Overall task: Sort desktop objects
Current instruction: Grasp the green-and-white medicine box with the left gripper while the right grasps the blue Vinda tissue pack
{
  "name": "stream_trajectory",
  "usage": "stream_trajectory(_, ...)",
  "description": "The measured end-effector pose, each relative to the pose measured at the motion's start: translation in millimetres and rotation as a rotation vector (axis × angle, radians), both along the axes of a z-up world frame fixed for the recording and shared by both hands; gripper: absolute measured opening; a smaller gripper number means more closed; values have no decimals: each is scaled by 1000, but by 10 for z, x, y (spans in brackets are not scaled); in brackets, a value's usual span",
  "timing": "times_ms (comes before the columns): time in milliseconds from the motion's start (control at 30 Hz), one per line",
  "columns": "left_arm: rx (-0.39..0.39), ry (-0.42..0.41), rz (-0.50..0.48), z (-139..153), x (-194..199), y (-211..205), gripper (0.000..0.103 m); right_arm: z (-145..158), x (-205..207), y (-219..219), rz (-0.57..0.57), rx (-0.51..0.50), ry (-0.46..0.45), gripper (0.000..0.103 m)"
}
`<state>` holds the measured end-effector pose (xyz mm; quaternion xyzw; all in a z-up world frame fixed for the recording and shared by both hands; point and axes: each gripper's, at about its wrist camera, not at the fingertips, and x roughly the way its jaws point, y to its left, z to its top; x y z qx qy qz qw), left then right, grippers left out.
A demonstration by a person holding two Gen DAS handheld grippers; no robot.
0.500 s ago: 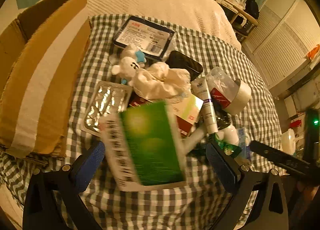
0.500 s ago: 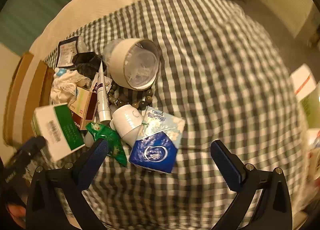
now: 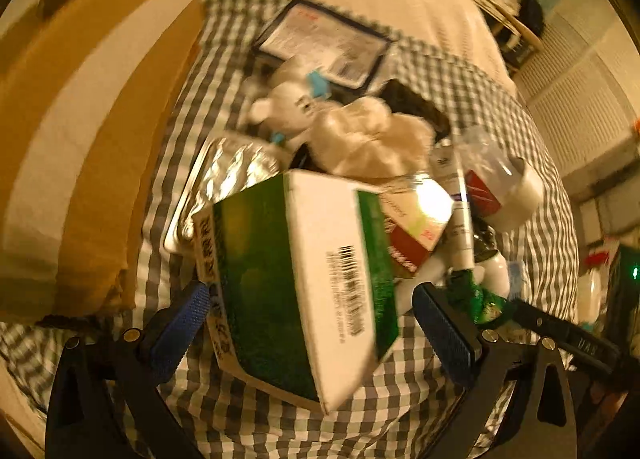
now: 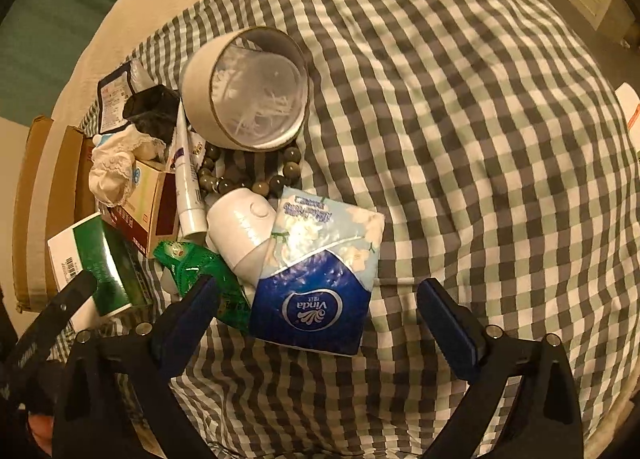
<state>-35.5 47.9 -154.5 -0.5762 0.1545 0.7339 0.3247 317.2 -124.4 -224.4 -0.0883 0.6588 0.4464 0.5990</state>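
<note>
The left gripper [image 3: 312,323] sits low in the left wrist view with the green-and-white box [image 3: 296,291] between its blue pads. The box is tilted, its barcode face turned up toward the camera. The left pad appears to touch the box edge, but the right pad stands apart from it, so I cannot tell whether the jaws are clamped on the box or merely around it. In the right wrist view the same box [image 4: 96,263] shows at the lower left edge, at the tip of a dark finger.

The right gripper [image 4: 316,315] is spread wide and holds nothing. It hovers at the bottom of its frame over the blue tissue pack [image 4: 316,279], which lies between the pads but touches neither.

Outward from there, the pile remains crowded in the left half of that frame: a green sachet [image 4: 192,263], a white rounded bottle [image 4: 240,231], a white tube [image 4: 186,187], a bead bracelet [image 4: 256,175], a round tape-like container [image 4: 248,87] and a crumpled white cloth [image 4: 116,167]. The checked cloth [image 4: 460,139] on the right lies bare.

As a judgement, sorting has barely begun: only the box is being handled, nothing appears grouped yet, and nearly every item is still to be placed. The cardboard box [image 3: 80,139] at the upper left may be a destination.
</note>
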Motion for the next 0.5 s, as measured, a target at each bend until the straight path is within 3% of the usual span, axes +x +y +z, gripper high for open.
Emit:
stream_trajectory(133,-5,-53,-5,-124,-103,-33,103,-71,-20,4,8,-11,17,88)
stream_trajectory(300,-3,-29,-89,-88,-48,-2,103,-29,-73,48,41,-4,-10,63)
stream_trajectory(500,5,-14,-141,1,55,-29,98,89,-97,78,68,1,-87,56)
